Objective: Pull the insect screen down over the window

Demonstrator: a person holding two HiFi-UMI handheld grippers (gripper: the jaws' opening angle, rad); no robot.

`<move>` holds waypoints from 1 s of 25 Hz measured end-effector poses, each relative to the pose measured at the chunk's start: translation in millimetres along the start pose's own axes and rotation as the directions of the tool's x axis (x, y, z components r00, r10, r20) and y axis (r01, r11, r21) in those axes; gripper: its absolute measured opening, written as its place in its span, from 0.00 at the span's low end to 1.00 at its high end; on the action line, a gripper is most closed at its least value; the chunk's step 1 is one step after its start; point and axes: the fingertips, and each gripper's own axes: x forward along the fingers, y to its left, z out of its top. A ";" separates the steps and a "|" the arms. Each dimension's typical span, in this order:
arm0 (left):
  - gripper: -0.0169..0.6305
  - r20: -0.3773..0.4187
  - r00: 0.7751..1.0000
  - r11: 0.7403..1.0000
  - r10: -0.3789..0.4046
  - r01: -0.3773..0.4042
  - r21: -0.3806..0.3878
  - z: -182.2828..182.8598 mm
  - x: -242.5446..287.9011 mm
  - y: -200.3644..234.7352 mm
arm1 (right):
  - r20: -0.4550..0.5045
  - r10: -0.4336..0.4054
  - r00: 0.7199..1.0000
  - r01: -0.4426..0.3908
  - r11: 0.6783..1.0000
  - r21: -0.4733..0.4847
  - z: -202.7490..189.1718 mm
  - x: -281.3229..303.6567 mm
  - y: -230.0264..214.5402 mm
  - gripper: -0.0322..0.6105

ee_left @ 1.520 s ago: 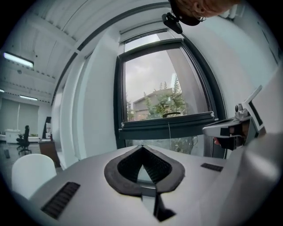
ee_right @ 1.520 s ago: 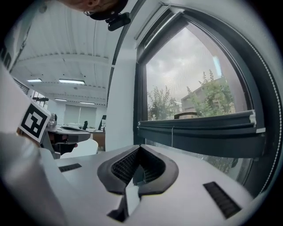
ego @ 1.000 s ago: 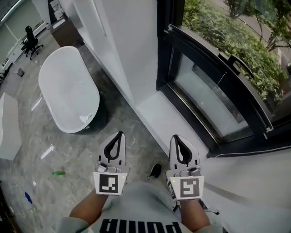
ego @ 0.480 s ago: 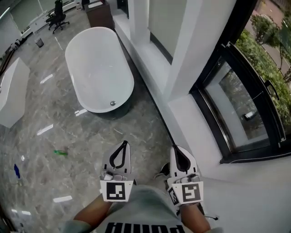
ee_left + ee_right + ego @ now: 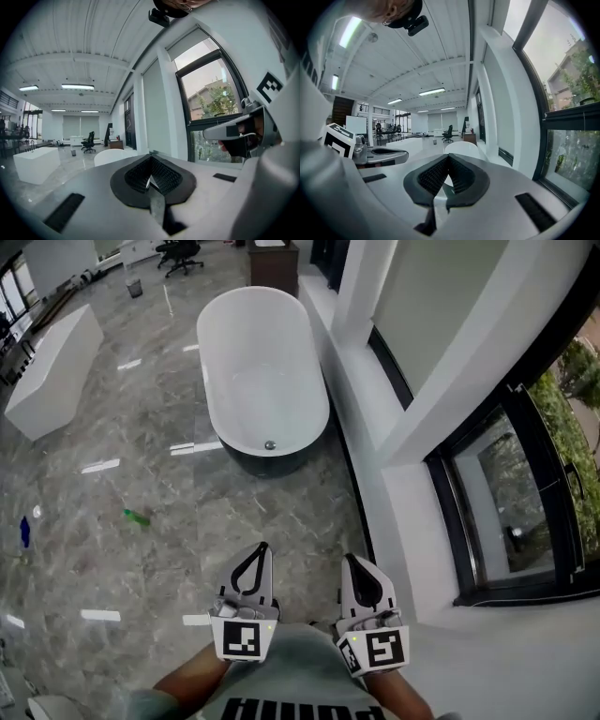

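Both grippers are held low in front of the person's body, side by side, and neither touches anything. My left gripper (image 5: 262, 550) (image 5: 150, 158) is shut with nothing in it. My right gripper (image 5: 353, 562) (image 5: 448, 157) is shut and empty too. The black-framed window (image 5: 511, 512) is ahead on the right, above a white sill (image 5: 412, 531), well beyond both grippers. It also shows in the left gripper view as the window (image 5: 211, 101) and at the right edge of the right gripper view, window (image 5: 569, 122). I cannot make out the insect screen or its handle.
A white oval bathtub (image 5: 262, 371) stands ahead on the grey marble floor (image 5: 141, 465), along the white wall. A white block (image 5: 52, 371) is at the far left. A small green item (image 5: 138, 517) and a blue one (image 5: 23, 531) lie on the floor. Office chairs (image 5: 178, 249) stand far back.
The head view has swung left: the window has slid to the frame's right edge and the bathtub has come to the middle. Both grippers stay shut and low by the body.
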 end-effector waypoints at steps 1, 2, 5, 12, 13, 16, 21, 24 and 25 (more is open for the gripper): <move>0.04 -0.001 1.000 0.999 0.025 -0.025 -0.020 0.3 -9.0 2.6 | 0.007 0.017 1.000 -0.017 1.000 -0.002 3.1 -1.8 5.3 0.06; 0.04 -0.001 0.999 0.998 0.051 -0.051 -0.037 0.6 -17.8 4.3 | 0.014 0.034 0.999 -0.034 0.999 -0.002 5.2 -4.4 9.4 0.06; 0.04 -0.021 0.993 0.992 0.116 -0.117 -0.055 -1.8 -41.0 -0.3 | 0.021 0.072 0.997 -0.072 0.997 -0.001 5.4 -18.6 13.5 0.06; 0.04 -0.041 0.985 0.984 0.167 -0.169 -0.058 -12.4 -69.1 -54.2 | 0.002 0.044 0.999 -0.044 0.999 0.022 -23.1 -74.9 -26.5 0.05; 0.04 -0.047 0.985 0.984 0.168 -0.170 -0.050 -17.7 -73.0 -63.0 | -0.008 0.025 1.000 -0.025 0.999 0.025 -30.6 -83.1 -36.1 0.05; 0.04 -0.080 0.978 0.980 0.191 -0.195 -0.040 -38.6 -88.6 -80.5 | -0.031 -0.020 0.999 0.021 0.999 0.035 -51.9 -106.9 -55.8 0.05; 0.04 -0.088 0.972 0.974 0.219 -0.223 -0.044 -51.6 -107.5 -94.4 | -0.046 -0.008 0.999 0.009 0.999 0.032 -66.3 -131.8 -50.6 0.05; 0.04 -0.070 0.972 0.974 0.223 -0.226 -0.034 -45.3 -112.4 -100.3 | -0.035 0.011 0.999 -0.011 1.000 0.017 -62.8 -139.5 -46.4 0.05; 0.04 -0.064 0.972 0.973 0.226 -0.229 -0.032 -43.3 -113.7 -101.6 | -0.028 0.012 1.000 -0.011 1.000 0.016 -60.6 -141.1 -47.1 0.05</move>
